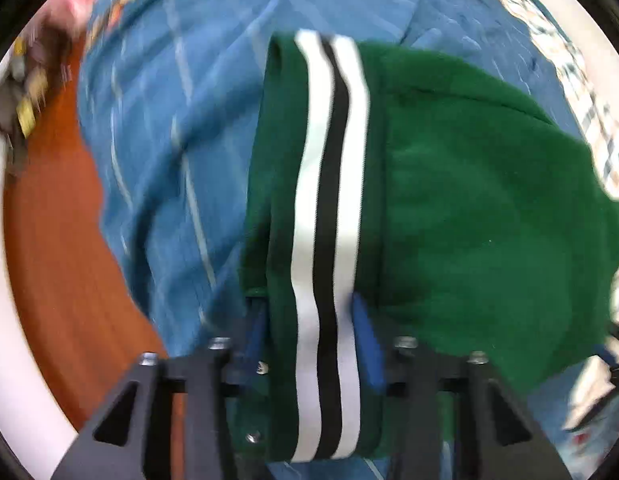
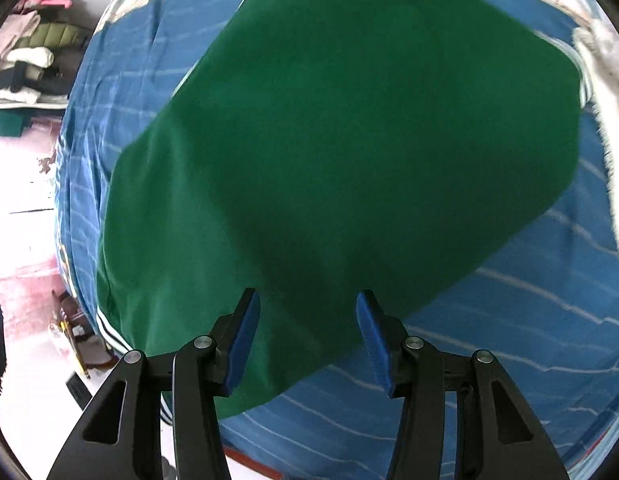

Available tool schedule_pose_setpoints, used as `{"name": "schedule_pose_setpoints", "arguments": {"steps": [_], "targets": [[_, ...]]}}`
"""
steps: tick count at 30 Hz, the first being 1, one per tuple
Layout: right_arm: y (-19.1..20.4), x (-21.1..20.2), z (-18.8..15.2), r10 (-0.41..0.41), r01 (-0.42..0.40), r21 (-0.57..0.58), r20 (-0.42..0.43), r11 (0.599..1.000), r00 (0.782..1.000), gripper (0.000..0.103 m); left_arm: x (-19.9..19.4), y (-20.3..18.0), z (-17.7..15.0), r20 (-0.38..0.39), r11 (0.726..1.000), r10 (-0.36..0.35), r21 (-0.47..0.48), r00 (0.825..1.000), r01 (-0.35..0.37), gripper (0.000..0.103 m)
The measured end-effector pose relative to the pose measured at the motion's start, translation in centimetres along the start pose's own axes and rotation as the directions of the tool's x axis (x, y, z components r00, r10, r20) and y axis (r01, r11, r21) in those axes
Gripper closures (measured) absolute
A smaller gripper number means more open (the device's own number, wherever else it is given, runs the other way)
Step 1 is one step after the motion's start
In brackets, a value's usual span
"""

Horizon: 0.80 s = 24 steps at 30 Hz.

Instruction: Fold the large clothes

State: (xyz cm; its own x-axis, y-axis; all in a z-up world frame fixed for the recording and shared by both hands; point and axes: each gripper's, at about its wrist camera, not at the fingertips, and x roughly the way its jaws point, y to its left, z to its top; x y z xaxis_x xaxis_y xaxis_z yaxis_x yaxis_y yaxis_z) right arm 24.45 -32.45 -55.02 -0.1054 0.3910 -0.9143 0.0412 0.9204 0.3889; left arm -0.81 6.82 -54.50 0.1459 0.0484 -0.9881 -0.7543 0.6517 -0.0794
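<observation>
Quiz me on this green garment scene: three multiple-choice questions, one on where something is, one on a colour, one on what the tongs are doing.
1. Where does the green garment lie?
A. on a blue bedsheet
B. on a wooden chair
C. in a basket

2. What colour is the stripe between the two white ones on the band?
A. red
B. black
C. yellow

3. How do the right tongs stand?
A. shut on a sock
B. open over the garment
C. out of view

Answers: 1 A, blue sheet shows all around the garment; 2 B, a black line runs between the white stripes; 3 B, both blue pads stand apart with cloth between them.
</observation>
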Motion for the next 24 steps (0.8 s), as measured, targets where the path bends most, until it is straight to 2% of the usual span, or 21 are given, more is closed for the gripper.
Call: {"name": "schedule_pose_setpoints", "arguments": {"steps": [4, 8, 10, 11, 13, 16, 19, 21, 23, 24], "targets": [[0.9, 1.0, 0.3, -0.003, 0.003, 0.005, 0.005, 1.000, 1.000, 0.050, -0.9, 0.9, 3.9, 0.058, 0.999, -0.035, 0.027, 0.998, 0.034, 0.096], [1.1, 0.8, 0.3, -0.009, 0.009, 0.009, 0.014, 1.000, 1.000, 0.050, -1.3, 1.4, 7.4, 0.124, 0.994, -0.003, 0.111, 0.992, -0.011, 0.097], [1.1, 0.6, 0.8, -0.010, 0.009, 0.016, 0.025, 1.000, 1.000, 0.050, -0.5, 2.2, 7.9, 0.142, 0.987, 0.055, 0.141, 0.988, -0.076, 0.102], [1.4, 0.6, 1.2, -0.006, 0.005, 0.020, 0.033, 1.000, 0.999, 0.050, -0.1, 3.0, 8.2, 0.143, 0.985, 0.092, 0.131, 0.985, -0.111, 0.102], [1.8, 0.1, 2.6, 0.012, -0.013, 0.006, 0.064, 1.000, 0.998, 0.050, 0.2, 5.0, 8.8, 0.102, 0.994, 0.071, 0.077, 0.992, -0.079, 0.102], [3.1, -0.1, 5.8, 0.016, -0.015, -0.008, 0.127, 1.000, 0.992, 0.050, -2.4, 6.0, 8.7, 0.143, 0.995, 0.077, 0.044, 0.987, -0.084, 0.098], [4.3, -0.5, 10.7, -0.007, 0.016, -0.039, 0.211, 0.999, 0.977, 0.050, -3.9, 5.2, 8.3, 0.171, 0.995, 0.075, 0.048, 0.982, -0.085, 0.096], [4.9, 0.1, 14.9, -0.096, 0.108, -0.030, 0.280, 0.994, 0.955, 0.051, -4.5, 4.6, 8.3, 0.189, 0.994, 0.089, 0.047, 0.978, -0.100, 0.096], [4.6, 1.6, 18.4, -0.164, 0.178, -0.024, 0.286, 0.984, 0.944, 0.051, -4.1, 3.9, 8.8, 0.210, 0.993, 0.088, 0.061, 0.974, -0.103, 0.076], [3.9, 3.7, 20.6, -0.223, 0.234, -0.019, 0.237, 0.972, 0.946, 0.051, -3.6, 3.3, 8.9, 0.214, 0.992, 0.089, 0.063, 0.973, -0.105, 0.032]]}}
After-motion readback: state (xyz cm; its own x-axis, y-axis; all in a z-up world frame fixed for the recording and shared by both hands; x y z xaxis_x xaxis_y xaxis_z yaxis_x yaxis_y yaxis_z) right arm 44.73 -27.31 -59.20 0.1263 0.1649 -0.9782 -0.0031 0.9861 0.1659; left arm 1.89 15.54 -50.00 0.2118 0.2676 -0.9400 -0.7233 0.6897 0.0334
